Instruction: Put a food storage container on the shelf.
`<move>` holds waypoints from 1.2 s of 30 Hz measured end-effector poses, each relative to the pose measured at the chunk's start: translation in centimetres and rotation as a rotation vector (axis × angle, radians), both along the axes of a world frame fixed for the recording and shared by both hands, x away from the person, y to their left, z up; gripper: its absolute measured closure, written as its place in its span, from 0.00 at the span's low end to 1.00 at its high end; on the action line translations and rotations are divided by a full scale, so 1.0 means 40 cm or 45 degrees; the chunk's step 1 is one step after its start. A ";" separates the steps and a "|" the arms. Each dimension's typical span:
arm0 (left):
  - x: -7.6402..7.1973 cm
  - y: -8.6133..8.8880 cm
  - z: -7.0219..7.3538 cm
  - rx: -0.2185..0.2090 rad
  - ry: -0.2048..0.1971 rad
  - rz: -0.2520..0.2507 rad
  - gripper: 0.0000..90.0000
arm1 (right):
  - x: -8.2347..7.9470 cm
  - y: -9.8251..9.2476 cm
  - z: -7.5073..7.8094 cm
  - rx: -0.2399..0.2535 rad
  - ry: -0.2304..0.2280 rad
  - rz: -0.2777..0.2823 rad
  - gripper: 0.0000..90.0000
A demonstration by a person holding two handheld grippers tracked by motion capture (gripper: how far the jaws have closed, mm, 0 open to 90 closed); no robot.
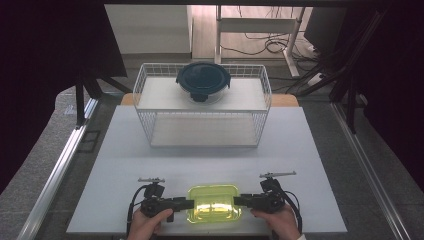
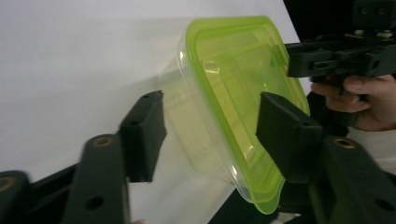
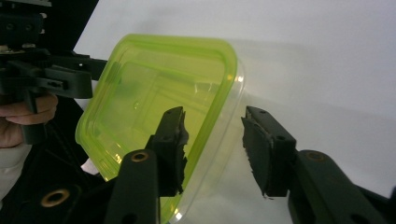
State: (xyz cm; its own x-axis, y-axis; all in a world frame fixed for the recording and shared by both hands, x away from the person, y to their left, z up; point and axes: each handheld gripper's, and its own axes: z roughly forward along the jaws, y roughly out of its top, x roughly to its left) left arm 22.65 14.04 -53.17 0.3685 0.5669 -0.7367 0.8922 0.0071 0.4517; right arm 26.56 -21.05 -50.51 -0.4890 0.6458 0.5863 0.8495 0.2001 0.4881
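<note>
right now a clear plastic container with a lime-green lid (image 1: 213,203) sits on the near edge of the white table (image 1: 210,150), midway between the person's two hands. its long axis runs left to right, so each short end faces one gripper. the left gripper (image 1: 186,203) comes in level from the left and the right gripper (image 1: 240,201) comes in level from the right, pointing at each other along that axis, each about as near to the container as the other. in the left gripper view, the jaws straddle the container's end (image 2: 224,107), one pad over the green lid and the other beside the clear wall, with a gap showing on the wall side, so they are partly spread and not yet pressing. in the right gripper view, one jaw lies over the lid's edge (image 3: 159,98) and the other stands off from the clear wall, again spread, not pinching. judging from this, the coming move is a squeeze on both ends together. far behind, well apart from the hands, a white wire basket (image 1: 150,95) holds a round container with a dark lid (image 1: 203,81) on its top shelf.
</note>
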 end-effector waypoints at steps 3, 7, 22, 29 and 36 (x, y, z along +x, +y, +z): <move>0.003 -0.005 -0.009 -0.051 0.033 -0.011 0.62 | 0.001 0.002 -0.005 0.025 0.028 0.006 0.70; 0.005 -0.009 -0.013 -0.058 0.045 0.023 0.72 | -0.001 0.000 -0.007 0.036 0.059 -0.018 0.77; -0.002 0.000 0.000 -0.116 0.021 0.046 0.82 | -0.002 -0.001 0.016 0.027 0.017 -0.039 0.84; -0.005 0.005 0.013 -0.107 -0.023 0.039 0.85 | -0.005 0.007 0.031 0.000 -0.027 -0.028 0.86; -0.003 0.005 0.023 -0.102 -0.044 0.026 0.86 | -0.001 0.005 0.033 0.003 -0.035 -0.013 0.86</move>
